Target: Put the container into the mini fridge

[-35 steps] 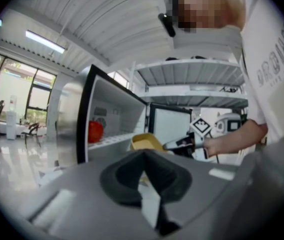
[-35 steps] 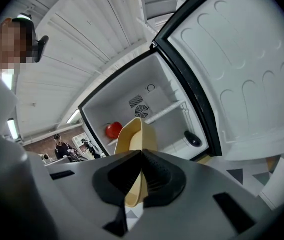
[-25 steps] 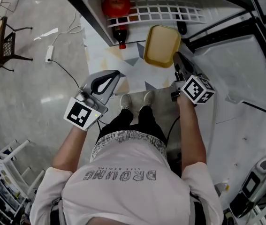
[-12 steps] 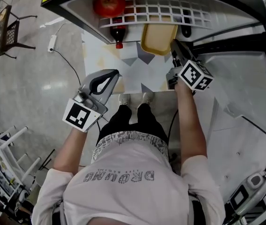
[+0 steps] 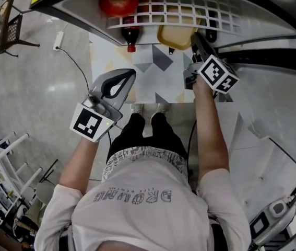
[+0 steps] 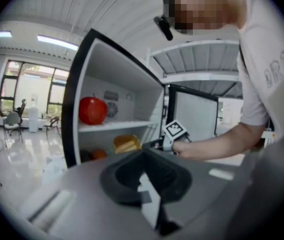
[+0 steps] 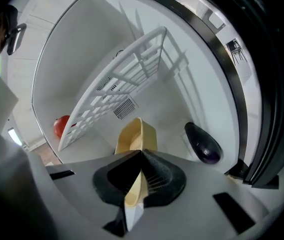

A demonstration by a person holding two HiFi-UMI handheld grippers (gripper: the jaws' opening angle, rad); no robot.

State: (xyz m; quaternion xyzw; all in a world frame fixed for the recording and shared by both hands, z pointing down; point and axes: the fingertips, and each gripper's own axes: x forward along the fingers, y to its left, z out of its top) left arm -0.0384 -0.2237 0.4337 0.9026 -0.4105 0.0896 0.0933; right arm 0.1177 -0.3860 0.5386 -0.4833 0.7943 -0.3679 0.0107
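Note:
The yellow container (image 5: 176,35) hangs inside the open mini fridge (image 5: 273,25) beneath its white wire shelf (image 5: 184,7). My right gripper (image 5: 193,42) is shut on the container's rim. In the right gripper view the container (image 7: 136,136) juts forward from the jaws, tilted on edge, above the fridge floor. My left gripper (image 5: 128,79) hovers outside the fridge, over the patterned floor, shut with nothing in it. From the left gripper view I see the container (image 6: 126,143) under the shelf.
A red apple (image 5: 118,0) sits on the wire shelf at the left. A dark bottle with a red cap (image 5: 130,37) lies below it. A dark eggplant (image 7: 203,144) rests on the fridge floor to the container's right. The open fridge door (image 5: 273,103) stands at the right.
My right gripper has carried the container forward, deeper under the wire shelf. The left gripper has edged slightly forward and stays shut.

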